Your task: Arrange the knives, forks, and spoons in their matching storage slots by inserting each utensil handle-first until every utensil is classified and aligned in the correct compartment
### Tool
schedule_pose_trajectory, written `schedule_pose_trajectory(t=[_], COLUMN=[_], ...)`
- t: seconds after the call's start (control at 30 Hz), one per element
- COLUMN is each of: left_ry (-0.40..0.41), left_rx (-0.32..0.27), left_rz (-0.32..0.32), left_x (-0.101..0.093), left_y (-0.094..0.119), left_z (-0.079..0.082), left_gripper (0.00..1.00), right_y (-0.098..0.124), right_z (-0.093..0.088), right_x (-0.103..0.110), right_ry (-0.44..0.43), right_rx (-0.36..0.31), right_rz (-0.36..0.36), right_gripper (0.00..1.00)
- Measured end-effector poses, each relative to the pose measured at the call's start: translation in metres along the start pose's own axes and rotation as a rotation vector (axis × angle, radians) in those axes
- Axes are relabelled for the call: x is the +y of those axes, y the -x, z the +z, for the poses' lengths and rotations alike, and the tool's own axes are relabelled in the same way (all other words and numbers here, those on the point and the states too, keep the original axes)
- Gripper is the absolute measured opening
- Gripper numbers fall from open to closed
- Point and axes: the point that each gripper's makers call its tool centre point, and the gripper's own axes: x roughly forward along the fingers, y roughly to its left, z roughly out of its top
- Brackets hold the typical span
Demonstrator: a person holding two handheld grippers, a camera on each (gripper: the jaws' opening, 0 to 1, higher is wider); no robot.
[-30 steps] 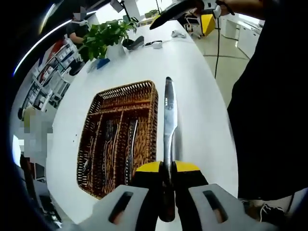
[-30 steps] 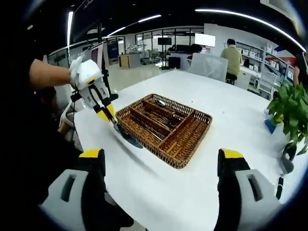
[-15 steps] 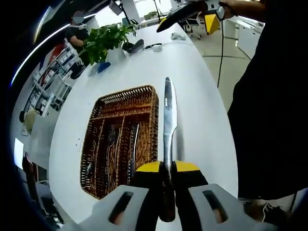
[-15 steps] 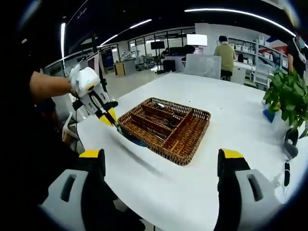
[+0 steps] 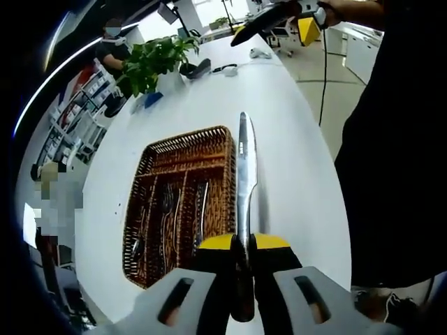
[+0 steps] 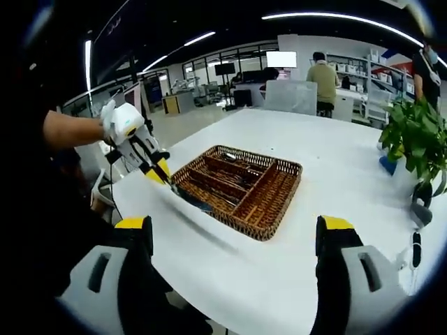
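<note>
Your left claw [image 5: 244, 259] is clamped on a knife [image 5: 244, 174] beside the wicker tray [image 5: 218, 143], which already holds several utensils, while your right claw [image 6: 234, 241] gapes empty, so this knife remains unslotted.

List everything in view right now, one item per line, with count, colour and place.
Woven wicker cutlery basket: one, brown, on the table, several compartments.
Utensils in the basket: several, silver, in the long compartments; exact count unclear.
Table knife: one, silver, in the left gripper, beside the basket's edge.
Round table: one, white.
Potted plant: one, green, at the table's far side.
People in the background: a few, near shelves.
Left gripper: yellow-tipped, shut on the knife.
Right gripper: yellow-tipped, open, empty.
</note>
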Motion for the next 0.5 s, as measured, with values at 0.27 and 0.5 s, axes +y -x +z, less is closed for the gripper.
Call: schedule_pose_trajectory(t=[0.27,0.5], left_ry=[-0.005,-0.007], left_rx=[-0.001,-0.004], left_rz=[0.024,0.046], left_x=[0.017,0.031], left_y=[0.003,0.006], left_z=[-0.001,-0.001], left_gripper=[0.06,0.06], right_y=[0.001,-0.001], right_z=[0.001,0.002], right_x=[0.0,0.003], right_ry=[-0.004,-0.004], right_rx=[-0.001,0.0], right_rz=[0.001,0.004], right_gripper=[1.0,1.0])
